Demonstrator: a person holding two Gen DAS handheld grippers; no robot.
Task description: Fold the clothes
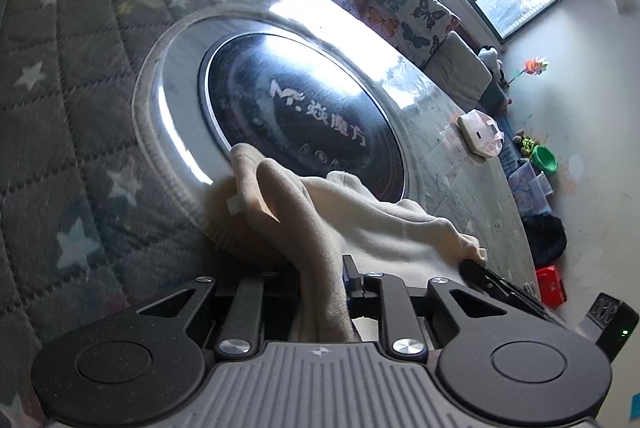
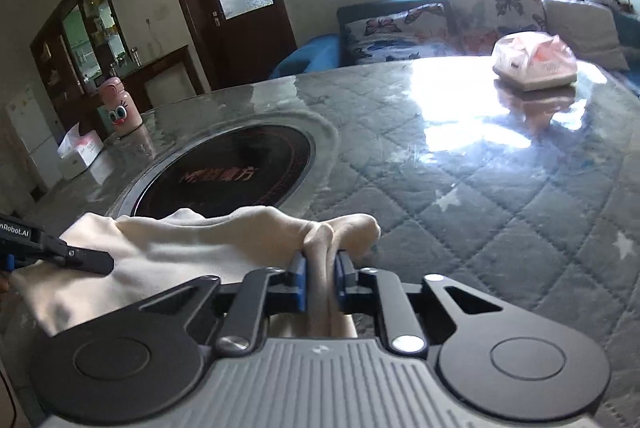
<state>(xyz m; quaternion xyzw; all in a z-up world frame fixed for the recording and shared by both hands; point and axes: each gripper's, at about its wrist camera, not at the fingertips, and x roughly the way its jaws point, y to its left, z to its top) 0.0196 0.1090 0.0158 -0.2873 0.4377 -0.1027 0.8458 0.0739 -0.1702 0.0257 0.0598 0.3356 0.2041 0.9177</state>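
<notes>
A cream fleece garment (image 1: pixel 360 224) lies bunched at the near edge of the round table, stretched between both grippers. My left gripper (image 1: pixel 320 284) is shut on one bunched edge of it; the cloth hides its left finger. My right gripper (image 2: pixel 320 276) is shut on another bunched edge (image 2: pixel 320 240), the cloth squeezed between its blue pads (image 2: pixel 298 280). The right gripper's tip shows at the right of the left wrist view (image 1: pixel 480 268), and the left gripper's tip shows at the left of the right wrist view (image 2: pixel 80 260). A white label (image 1: pixel 236 203) sticks out of the garment.
The table has a grey quilted star cover under glass (image 2: pixel 480 195) and a black round cooktop (image 1: pixel 304 119) in the middle. A pink-white bag (image 2: pixel 536 61) lies at the far side, a pink flask (image 2: pixel 118 111) at the left edge. A sofa with butterfly cushions (image 2: pixel 496 9) stands beyond.
</notes>
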